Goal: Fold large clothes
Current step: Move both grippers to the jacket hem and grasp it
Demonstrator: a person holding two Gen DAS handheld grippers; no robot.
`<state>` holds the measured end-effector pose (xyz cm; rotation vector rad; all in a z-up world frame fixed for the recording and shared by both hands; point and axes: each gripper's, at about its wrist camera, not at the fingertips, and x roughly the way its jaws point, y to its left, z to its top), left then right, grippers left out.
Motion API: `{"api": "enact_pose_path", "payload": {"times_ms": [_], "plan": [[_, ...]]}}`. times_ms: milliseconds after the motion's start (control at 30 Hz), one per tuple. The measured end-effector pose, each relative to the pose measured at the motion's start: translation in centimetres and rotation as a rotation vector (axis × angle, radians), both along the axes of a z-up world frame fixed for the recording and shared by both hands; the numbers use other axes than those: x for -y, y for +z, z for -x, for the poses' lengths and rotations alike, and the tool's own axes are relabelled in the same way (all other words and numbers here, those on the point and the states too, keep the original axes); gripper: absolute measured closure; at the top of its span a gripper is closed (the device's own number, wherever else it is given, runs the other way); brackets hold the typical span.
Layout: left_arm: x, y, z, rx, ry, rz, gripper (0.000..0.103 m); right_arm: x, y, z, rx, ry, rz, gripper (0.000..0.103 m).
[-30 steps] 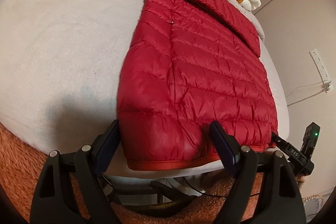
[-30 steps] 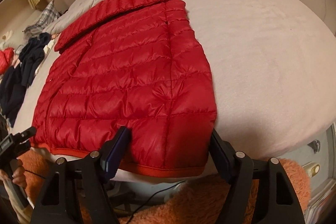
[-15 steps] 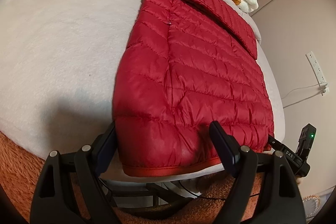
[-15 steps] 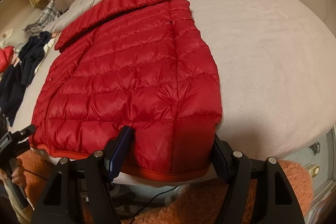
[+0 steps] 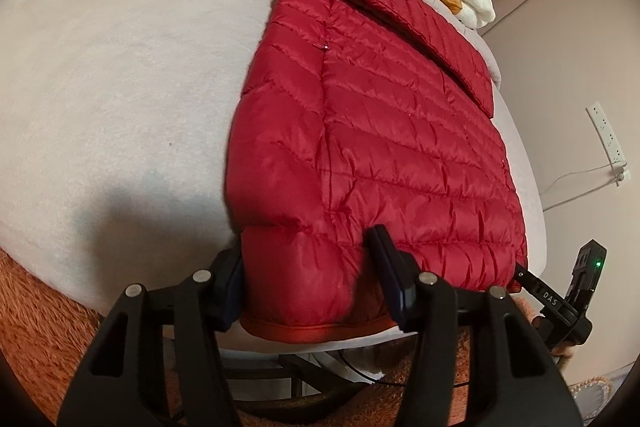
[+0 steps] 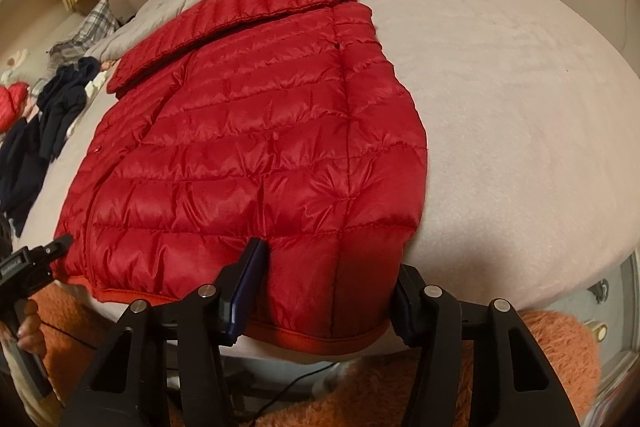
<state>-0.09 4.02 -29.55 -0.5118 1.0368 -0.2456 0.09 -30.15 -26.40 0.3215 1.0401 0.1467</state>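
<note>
I have the left gripper (image 5: pixel 310 285) closed on the near hem corner of the red down jacket (image 5: pixel 400 131), its jaws having just narrowed onto it; the right gripper (image 6: pixel 326 291) likewise pinches the opposite hem corner. The jacket lies flat on the bed (image 5: pixel 120 87), long axis running directly ahead of both tools.

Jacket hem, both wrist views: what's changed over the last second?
Both tools closed in on the hem of the jacket: the left tool now pinches its corner, the right tool the other corner, puckering the fabric between the pads. The jacket otherwise lies flat on the bed as before, with the sleeve folded across the top.
</note>
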Motion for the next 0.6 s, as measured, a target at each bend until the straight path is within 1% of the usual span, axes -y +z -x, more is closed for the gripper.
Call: {"api": "enact_pose_path", "payload": {"times_ms": [133,167,200,233,267,300,400,500,600], "plan": [[0.4,-0.1,0.0,0.005,-0.003,-0.002,0.053,-0.2,0.0,0.1,0.011,0.004,-0.008,0.057],[0.5,0.0,0.1,0.005,-0.001,-0.005,0.056,-0.2,0.0,0.1,0.014,0.006,-0.011,0.06],[0.5,0.0,0.1,0.002,0.0,-0.004,0.062,-0.3,0.1,0.1,0.017,0.008,-0.017,0.065],[0.6,0.0,0.1,-0.002,-0.002,0.01,0.066,-0.3,0.1,0.2,0.019,0.012,-0.027,0.068],[0.7,-0.1,0.1,-0.008,-0.008,0.029,0.074,-0.3,0.1,0.2,0.021,0.017,-0.04,0.073],[0.8,-0.2,0.1,-0.015,-0.014,0.045,0.078,-0.3,0.1,0.2,0.023,0.02,-0.046,0.076],[1.0,0.4,0.2,-0.005,-0.005,0.029,0.085,-0.4,0.6,0.4,0.044,0.007,-0.05,0.081],[1.2,1.6,0.6,0.022,0.001,-0.003,0.088,-0.4,1.4,0.8,0.069,-0.001,-0.046,0.084],[1.4,3.3,1.2,0.076,0.001,-0.03,0.089,0.3,2.4,1.0,0.093,-0.024,-0.088,0.085]]}}
